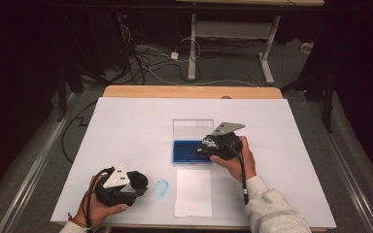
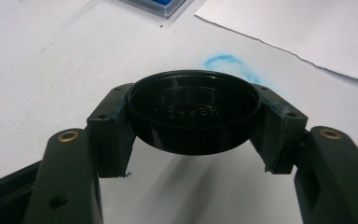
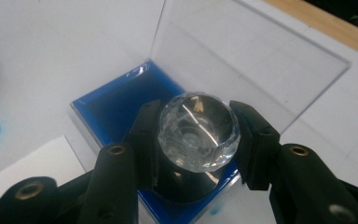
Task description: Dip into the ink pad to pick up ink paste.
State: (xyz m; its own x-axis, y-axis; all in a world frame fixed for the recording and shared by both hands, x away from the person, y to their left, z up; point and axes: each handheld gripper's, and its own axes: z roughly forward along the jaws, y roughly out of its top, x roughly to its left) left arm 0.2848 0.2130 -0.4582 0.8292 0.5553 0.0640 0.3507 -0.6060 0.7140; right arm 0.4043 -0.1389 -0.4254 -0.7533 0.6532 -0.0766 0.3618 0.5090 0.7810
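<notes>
While the right gripper works over the open blue ink pad in its clear hinged-lid case, the high view shows the left gripper parked near the table's front edge, beside a blue ring stain and a white paper sheet. Left gripper view: jaws pinch a round black cap, held aside. Right gripper view: jaws clamp a faceted clear-knobbed stamp over the pad, apparently for inking.

A counter with a wooden top carries a large white sheet that covers nearly all of it, leaving a wood strip at the far edge. Directly on the sheet lie a blue tray with an upright clear lid at centre, a smaller white paper near it, and a blue ring-shaped smudge to that paper's left.
</notes>
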